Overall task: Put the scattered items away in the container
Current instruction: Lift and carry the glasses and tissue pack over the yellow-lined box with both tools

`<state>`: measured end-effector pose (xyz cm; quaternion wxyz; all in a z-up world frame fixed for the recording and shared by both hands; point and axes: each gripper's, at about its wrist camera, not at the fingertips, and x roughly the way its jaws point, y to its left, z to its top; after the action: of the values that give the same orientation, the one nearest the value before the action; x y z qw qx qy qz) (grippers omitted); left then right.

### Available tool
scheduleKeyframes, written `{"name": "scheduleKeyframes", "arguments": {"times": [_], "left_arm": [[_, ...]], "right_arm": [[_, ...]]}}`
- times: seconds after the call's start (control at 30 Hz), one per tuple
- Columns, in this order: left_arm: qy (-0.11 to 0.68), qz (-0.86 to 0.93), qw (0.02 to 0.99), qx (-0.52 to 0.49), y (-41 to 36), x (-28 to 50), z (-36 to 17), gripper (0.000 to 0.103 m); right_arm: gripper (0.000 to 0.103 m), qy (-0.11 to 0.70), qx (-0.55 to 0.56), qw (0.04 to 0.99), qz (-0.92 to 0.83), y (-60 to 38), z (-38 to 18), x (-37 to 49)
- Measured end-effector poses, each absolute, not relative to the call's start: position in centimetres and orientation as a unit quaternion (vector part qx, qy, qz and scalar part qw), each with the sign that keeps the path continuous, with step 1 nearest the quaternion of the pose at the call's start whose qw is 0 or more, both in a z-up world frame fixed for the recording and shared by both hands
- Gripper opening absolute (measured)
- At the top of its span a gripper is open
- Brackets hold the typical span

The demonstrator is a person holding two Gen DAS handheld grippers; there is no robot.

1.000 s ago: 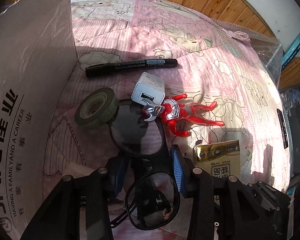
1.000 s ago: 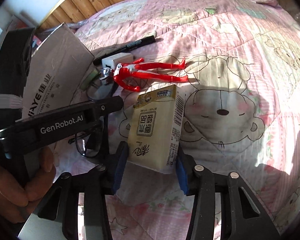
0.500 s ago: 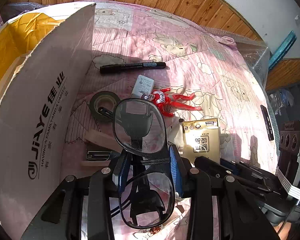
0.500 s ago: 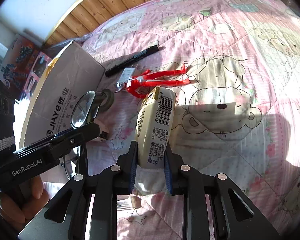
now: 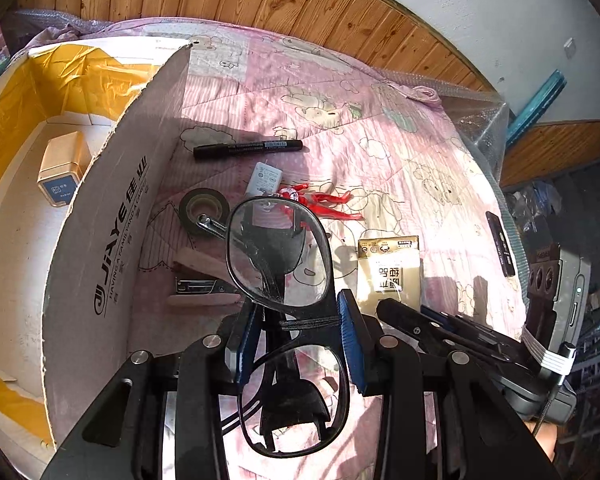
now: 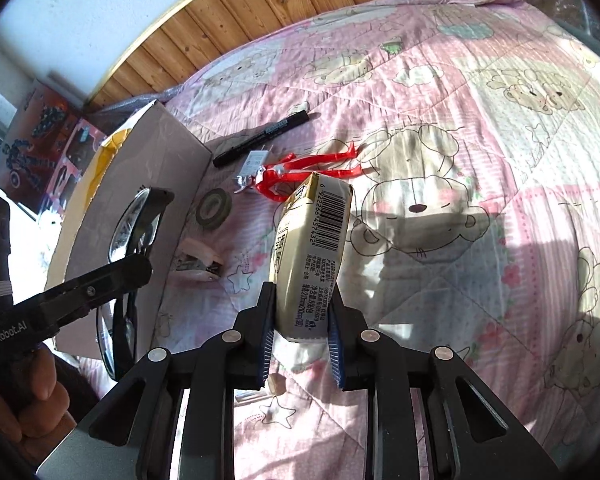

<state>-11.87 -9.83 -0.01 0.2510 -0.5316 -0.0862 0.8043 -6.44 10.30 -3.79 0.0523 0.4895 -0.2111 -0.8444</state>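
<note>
A: Left gripper (image 5: 300,344): blue ribbed jaws clamped on the bridge of black-rimmed glasses (image 5: 278,254), lenses stacked upright above the quilt (image 5: 400,160).

B: Right gripper (image 6: 302,344): jaws clamped on a cream and gold drink carton (image 6: 312,252), barcode side up, clear of the bed.

A: Cardboard box (image 5: 96,216) at left, matte grey wall, yellow tape inside, small gold tin (image 5: 62,168) on its floor.

B: Loose on the padded pink quilt beside it: black marker (image 5: 248,147), white charger (image 5: 265,178), glossy red figure (image 5: 324,200), dark tape roll (image 5: 204,212), stapler (image 5: 204,280).

light: hard sun, bright | shadows: sharp, dark | focus: crisp | edges: fisheye-bent, vignetted
</note>
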Motion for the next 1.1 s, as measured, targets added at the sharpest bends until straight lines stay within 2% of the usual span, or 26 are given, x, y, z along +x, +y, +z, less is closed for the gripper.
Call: {"name": "scheduleKeyframes", "arguments": {"times": [0.4,1.1], "left_arm": [[-0.098,0.811,0.273,-0.508,-11.2,-10.0,2.2,0.039],[-0.065,0.842,0.256,-0.471,-13.6,-7.7,4.9,0.039]], "right_arm": [[0.024,-0.206,0.479,0.040,-0.852,8.2,-2.2,-3.3],[0.024,-0.189,0.483,0.034,-0.854,5.3,-0.3,-1.0]]}}
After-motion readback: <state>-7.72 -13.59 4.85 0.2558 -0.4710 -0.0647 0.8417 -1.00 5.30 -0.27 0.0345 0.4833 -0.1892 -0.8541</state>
